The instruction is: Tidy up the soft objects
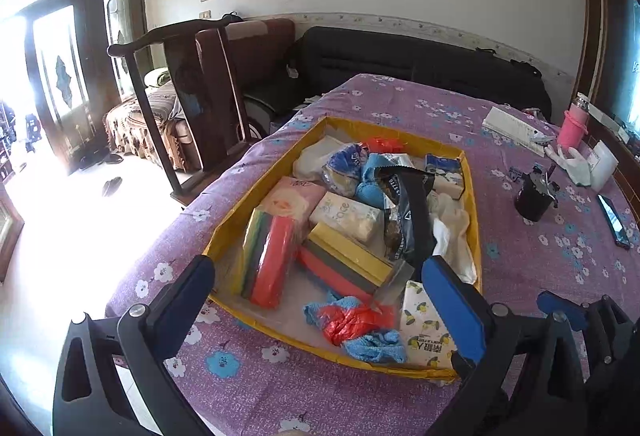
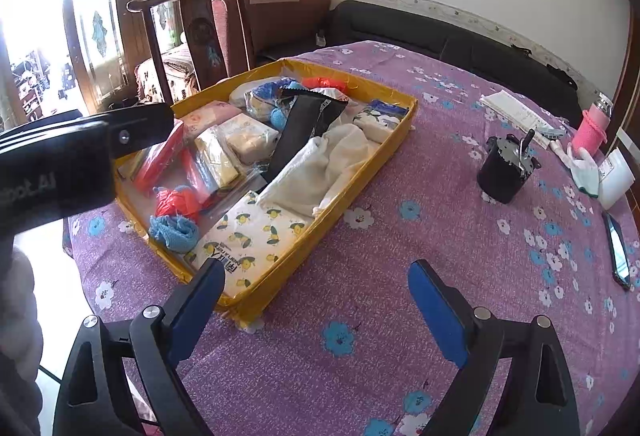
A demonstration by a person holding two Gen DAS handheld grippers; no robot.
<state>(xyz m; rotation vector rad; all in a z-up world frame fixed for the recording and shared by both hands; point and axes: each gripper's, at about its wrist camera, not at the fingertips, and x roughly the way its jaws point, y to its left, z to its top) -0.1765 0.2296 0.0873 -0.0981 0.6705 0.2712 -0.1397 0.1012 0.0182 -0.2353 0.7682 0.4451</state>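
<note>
Hovering both grippers, jaws wide and empty, over the yellow tray (image 1: 475, 232) of soft things.
I'm judging the white cloth (image 2: 320, 163) light and floppy; pinching a bunched fold suits.

Not much lettering here. The cream tissue pack (image 1: 347, 216) in the middle of the yellow tray (image 1: 476, 220) reads "ace", its first letters unclear. The left hand-held gripper (image 2: 60, 159) body shows mirrored letters ending "bot AI". Print on the lemon-patterned pack (image 2: 256, 236), at the tray's near corner, stays unreadable.
</note>
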